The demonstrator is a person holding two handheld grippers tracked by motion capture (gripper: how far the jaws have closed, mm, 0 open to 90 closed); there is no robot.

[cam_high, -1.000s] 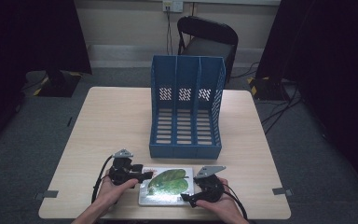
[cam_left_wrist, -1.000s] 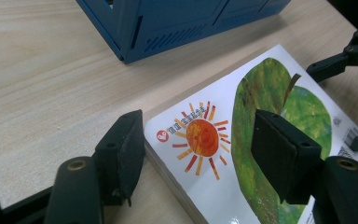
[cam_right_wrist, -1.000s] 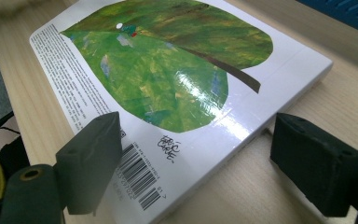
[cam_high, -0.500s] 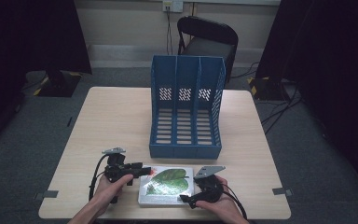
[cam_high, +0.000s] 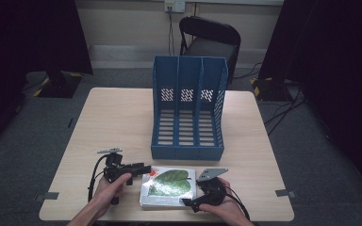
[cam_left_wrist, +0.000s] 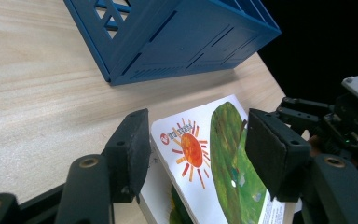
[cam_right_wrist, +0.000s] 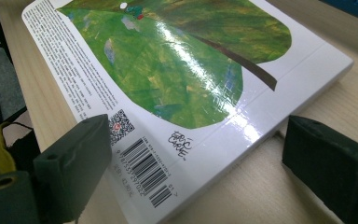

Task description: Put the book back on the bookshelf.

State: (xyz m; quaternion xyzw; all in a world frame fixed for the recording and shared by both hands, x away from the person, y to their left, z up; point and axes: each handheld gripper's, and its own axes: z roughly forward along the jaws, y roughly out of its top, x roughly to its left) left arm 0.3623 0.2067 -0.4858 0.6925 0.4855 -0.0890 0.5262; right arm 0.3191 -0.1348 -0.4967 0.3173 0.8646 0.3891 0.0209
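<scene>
Jaws of left gripper (cam_high: 143, 167) narrowed around book (cam_high: 167, 187) corner.

A pale wooden table (cam_high: 113, 122) carries two things — a blue three-slot file rack (cam_high: 188, 110) standing upright near the middle, and a picture book (cam_high: 168, 187) with a green leaf on its cover, lying flat by the near edge, just in front of the rack.

In the left gripper view, the book (cam_left_wrist: 214, 158) runs off the bottom edge and the rack (cam_left_wrist: 177, 32) off the top. The small print on the book's back cover in the right gripper view is too fine to read.
</scene>
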